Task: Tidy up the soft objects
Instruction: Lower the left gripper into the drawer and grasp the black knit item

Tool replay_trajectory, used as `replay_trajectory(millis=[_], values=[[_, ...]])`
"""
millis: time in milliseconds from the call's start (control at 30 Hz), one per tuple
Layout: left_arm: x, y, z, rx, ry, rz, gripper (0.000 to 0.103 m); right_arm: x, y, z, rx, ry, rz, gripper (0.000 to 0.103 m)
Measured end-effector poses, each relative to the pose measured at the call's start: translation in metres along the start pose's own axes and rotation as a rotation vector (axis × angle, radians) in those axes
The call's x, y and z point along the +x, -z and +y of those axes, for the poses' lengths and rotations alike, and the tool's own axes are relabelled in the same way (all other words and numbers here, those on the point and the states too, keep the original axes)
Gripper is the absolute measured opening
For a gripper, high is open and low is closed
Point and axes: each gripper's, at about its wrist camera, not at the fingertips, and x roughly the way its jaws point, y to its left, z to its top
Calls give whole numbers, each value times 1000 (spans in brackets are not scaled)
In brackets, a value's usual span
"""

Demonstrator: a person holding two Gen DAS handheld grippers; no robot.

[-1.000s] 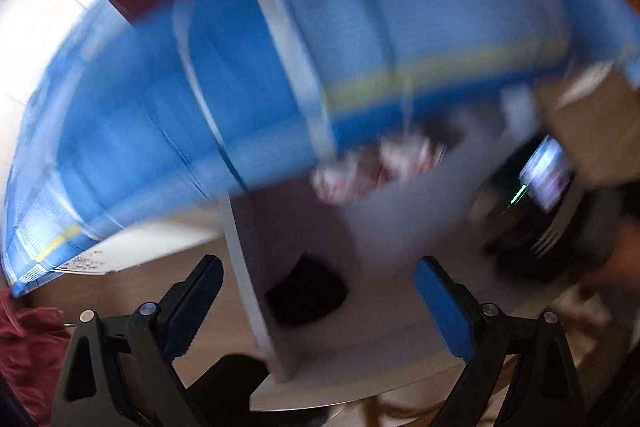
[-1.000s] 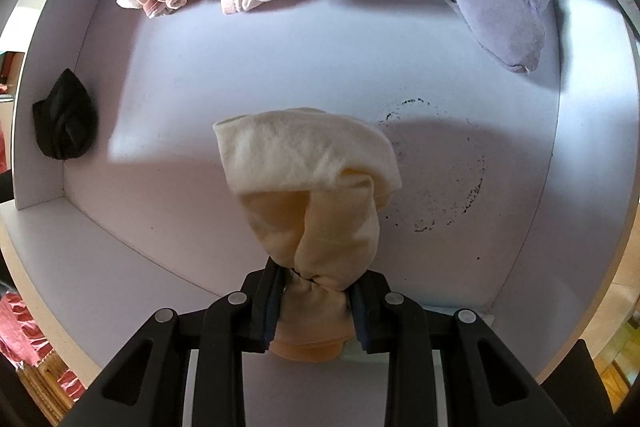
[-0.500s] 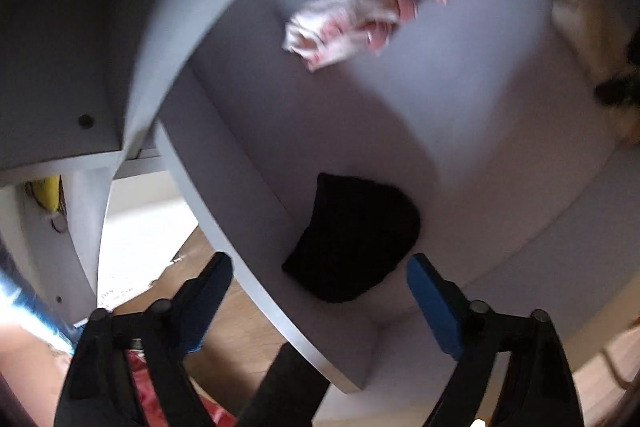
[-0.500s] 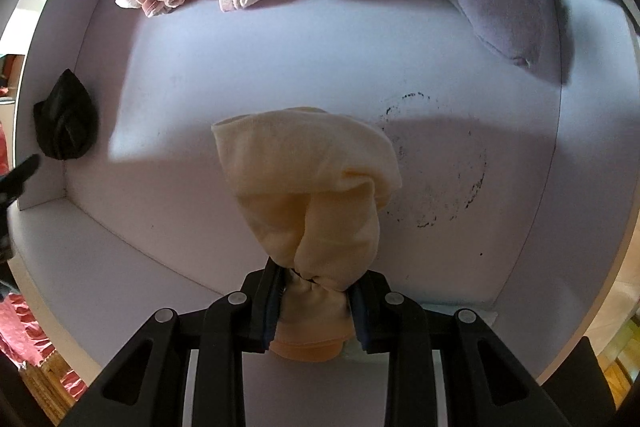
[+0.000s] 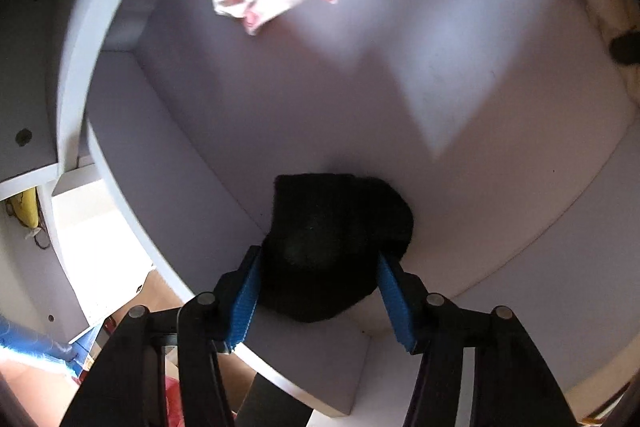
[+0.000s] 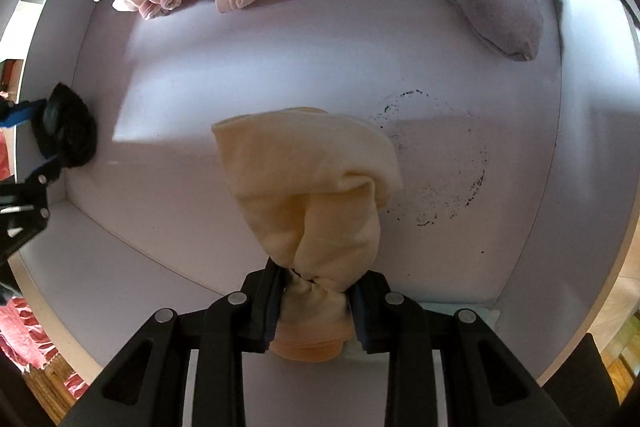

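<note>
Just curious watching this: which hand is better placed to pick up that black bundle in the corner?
The left. Its gripper already straddles the black bundle, fingers closing on it. The right gripper is busy, shut on the cream sock bundle, well away from that corner.

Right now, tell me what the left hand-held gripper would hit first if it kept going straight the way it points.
The black sock bundle. It already sits between the closing fingers of the left hand-held gripper, against the white drawer's side wall. Directly beneath it is probably the drawer floor, though depth is unclear.
</note>
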Motion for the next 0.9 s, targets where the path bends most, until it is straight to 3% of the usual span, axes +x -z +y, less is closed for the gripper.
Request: replay_trajectory(millis=[167, 300, 367, 433, 467, 533, 767, 800, 867, 900], values=[[0, 5, -6, -40, 56, 7, 48, 2, 1, -1, 0, -1, -2, 29], [-15, 3, 8, -251, 328, -72, 48, 1, 1, -2, 4, -4, -2, 29], [-21, 2, 8, -321, 399, -100, 50, 1, 1, -2, 2, -3, -2, 29], [-25, 2, 4, -328, 401, -104, 59, 1, 1, -2, 3, -4, -2, 29], [-27, 2, 1, -324, 386, -104, 69, 2, 1, -2, 4, -5, -2, 29], [-34, 4, -4, -306, 336, -111, 77, 2, 1, -2, 4, -5, -2, 29], [-38, 7, -16, -290, 271, -60, 77, 2, 2, -3, 3, -3, -3, 29], [-36, 7, -17, -293, 276, -54, 74, 3, 2, -3, 4, -3, -3, 29], [-32, 1, -6, -308, 304, -43, 53, 2, 2, -3, 6, -4, -4, 29], [-32, -3, -4, -322, 317, -41, 53, 2, 2, -3, 8, -4, -5, 29]])
